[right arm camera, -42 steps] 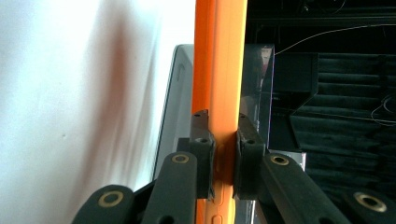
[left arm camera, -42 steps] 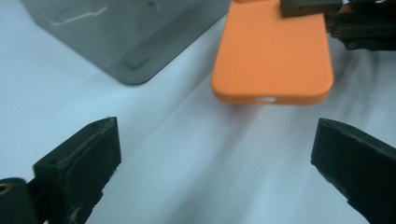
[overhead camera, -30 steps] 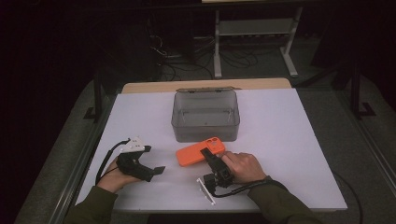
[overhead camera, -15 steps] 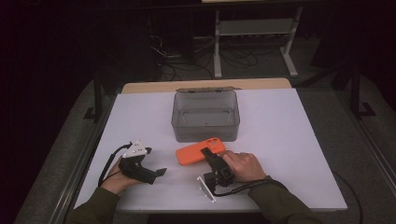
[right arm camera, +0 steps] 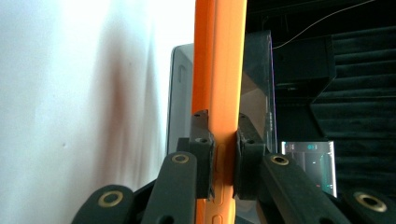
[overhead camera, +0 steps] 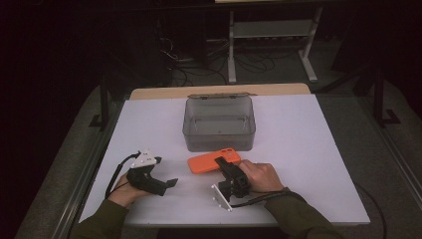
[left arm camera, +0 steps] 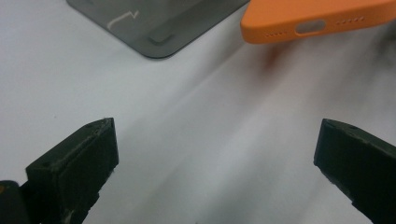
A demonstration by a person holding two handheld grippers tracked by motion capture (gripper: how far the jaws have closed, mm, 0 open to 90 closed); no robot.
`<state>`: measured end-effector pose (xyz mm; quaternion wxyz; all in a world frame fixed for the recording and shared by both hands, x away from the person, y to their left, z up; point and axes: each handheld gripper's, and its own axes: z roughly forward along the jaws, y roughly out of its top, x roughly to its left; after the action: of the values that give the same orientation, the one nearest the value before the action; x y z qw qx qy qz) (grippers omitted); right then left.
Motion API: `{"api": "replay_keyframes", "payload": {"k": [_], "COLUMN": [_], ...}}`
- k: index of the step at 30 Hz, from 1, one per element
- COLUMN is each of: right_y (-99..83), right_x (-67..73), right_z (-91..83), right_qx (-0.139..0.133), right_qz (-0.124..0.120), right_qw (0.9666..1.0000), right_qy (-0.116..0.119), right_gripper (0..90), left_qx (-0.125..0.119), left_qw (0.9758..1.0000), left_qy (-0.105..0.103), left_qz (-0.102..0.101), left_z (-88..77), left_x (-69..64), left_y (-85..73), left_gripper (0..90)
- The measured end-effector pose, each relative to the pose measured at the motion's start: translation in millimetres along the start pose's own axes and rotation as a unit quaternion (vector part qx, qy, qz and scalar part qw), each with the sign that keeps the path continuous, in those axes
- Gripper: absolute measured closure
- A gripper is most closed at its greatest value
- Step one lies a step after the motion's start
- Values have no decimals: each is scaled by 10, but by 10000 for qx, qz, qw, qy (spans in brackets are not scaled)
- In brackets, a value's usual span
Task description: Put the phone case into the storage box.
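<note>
Right hand-held gripper (overhead camera: 225, 167) sits near-centre on the white tabletop (overhead camera: 308, 149), turned on its side, jaws clamped on the near-right end of the orange phone case (overhead camera: 211, 162). In the right gripper view the pads (right arm camera: 201, 140) press both faces of the case (right arm camera: 219, 70), which runs edge-on straight up between them; grip is at one end, rest of the case sticks out past the jaws. The person's right hand (overhead camera: 261, 175) wraps the gripper body, cable trailing back along the sleeve.

Case lies w/ its long side roughly left-right, just in front of the grey clear plastic box (overhead camera: 219, 122), near it but apart from its near wall. Box is open-topped, at the centre of the tabletop, lid hinged back on its far side. Can't tell from above whether the case is lifted or resting flat.

Left hand-held gripper (overhead camera: 169, 184) is at near-left, well apart from the case, jaws apart w/ nothing between them. In the left gripper view both black jaws stand wide over bare white tabletop; end of the case (left arm camera: 317, 18) w/ its port cut-out shows far right, corner of the box (left arm camera: 159, 23) far left. Left hand (overhead camera: 127, 191) holds it low, pointing right toward the case.
</note>
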<state>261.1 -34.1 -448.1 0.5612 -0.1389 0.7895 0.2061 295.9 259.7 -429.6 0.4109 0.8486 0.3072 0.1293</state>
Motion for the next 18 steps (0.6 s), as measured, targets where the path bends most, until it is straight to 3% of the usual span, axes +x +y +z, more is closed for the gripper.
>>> {"api": "replay_keyframes", "payload": {"k": [8, 18], "right_y": [-27, -38], "right_x": [-38, -50], "right_z": [6, 23], "right_qx": [5, 20], "right_qz": [321, 527], "right_qw": [9994, 9983], "right_qy": [103, 242], "right_gripper": [798, 798], "left_qx": [-18, -18], "left_qw": [10000, 10000], "left_qy": [24, 38], "left_qz": [-31, -12], "left_z": [-6, -8], "left_x": [4, 5], "left_y": [3, 2], "left_gripper": [0, 0]}}
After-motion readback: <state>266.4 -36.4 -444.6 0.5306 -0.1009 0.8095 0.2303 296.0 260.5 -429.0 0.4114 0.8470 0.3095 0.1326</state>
